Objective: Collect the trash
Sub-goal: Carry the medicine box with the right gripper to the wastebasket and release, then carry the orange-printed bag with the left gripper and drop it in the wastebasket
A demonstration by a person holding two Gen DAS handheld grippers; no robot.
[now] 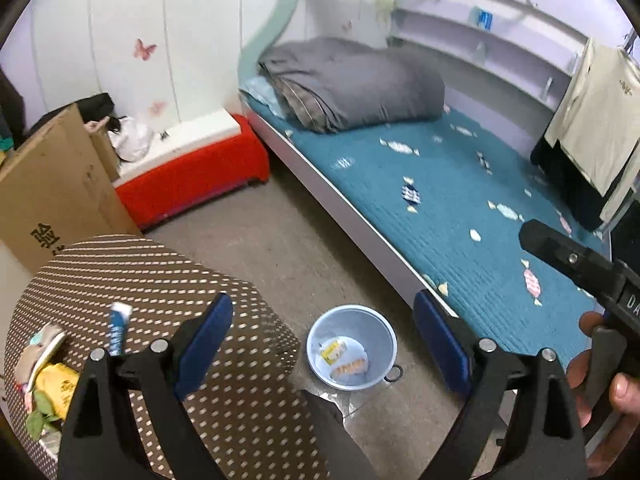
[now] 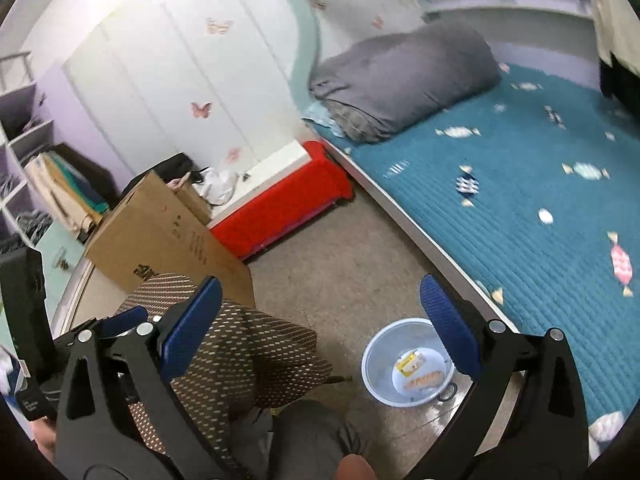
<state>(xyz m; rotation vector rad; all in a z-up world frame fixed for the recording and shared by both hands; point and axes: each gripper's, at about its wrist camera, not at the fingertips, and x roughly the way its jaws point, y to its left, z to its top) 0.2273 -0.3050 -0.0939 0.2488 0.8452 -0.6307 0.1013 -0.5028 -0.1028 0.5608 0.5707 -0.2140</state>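
Trash [image 1: 50,376] lies at the left on our dotted table [image 1: 192,280]: a yellow packet, crumpled wrappers and a blue-white tube [image 1: 119,330]. Our left gripper [image 1: 323,350] hangs wide open and empty. On the floor to the right stands the blue bin [image 1: 384,332] holding two wrappers. Our right gripper [image 2: 326,328] hangs open, empty too.

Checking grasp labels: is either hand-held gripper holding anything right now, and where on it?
Nothing is held. The left hand-held gripper and right hand-held gripper both stand open with empty jaws, above the floor near the bin.
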